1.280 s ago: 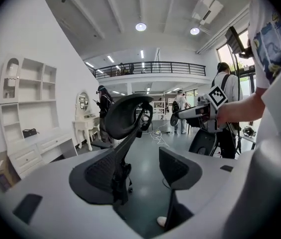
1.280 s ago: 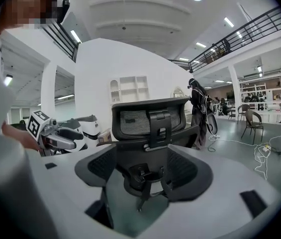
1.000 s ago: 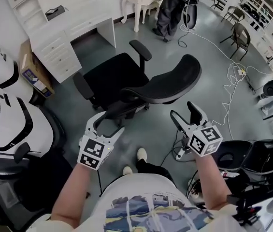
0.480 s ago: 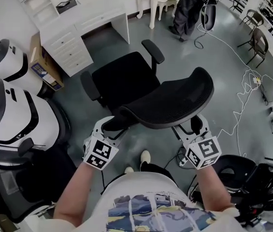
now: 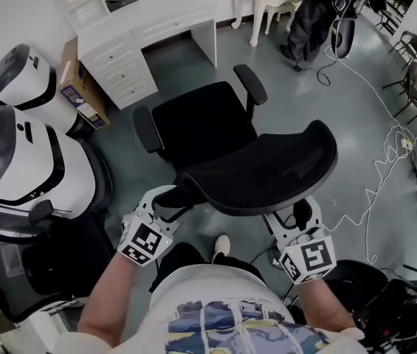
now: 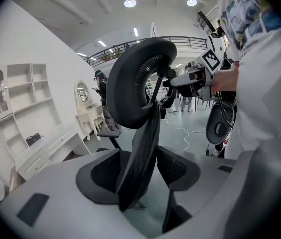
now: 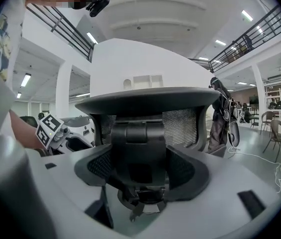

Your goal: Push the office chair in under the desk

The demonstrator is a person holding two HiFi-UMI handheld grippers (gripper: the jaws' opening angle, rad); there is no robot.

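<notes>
Jaws of left gripper [image 5: 165,198] are apart and have just been closing, with one side edge of the backrest [image 5: 267,168] between them and a gap on one side. Right gripper [image 5: 289,214] jaws are also apart and just been closing, straddling the spine [image 7: 140,148] behind that backrest. One black office chair [image 5: 201,120] sits centre frame on grey floor [image 5: 186,68]. It has two armrests [image 5: 250,85], seat facing one white bench [image 5: 171,22] at top, not under it. Two white chairs [image 5: 38,175] at left edge.
</notes>
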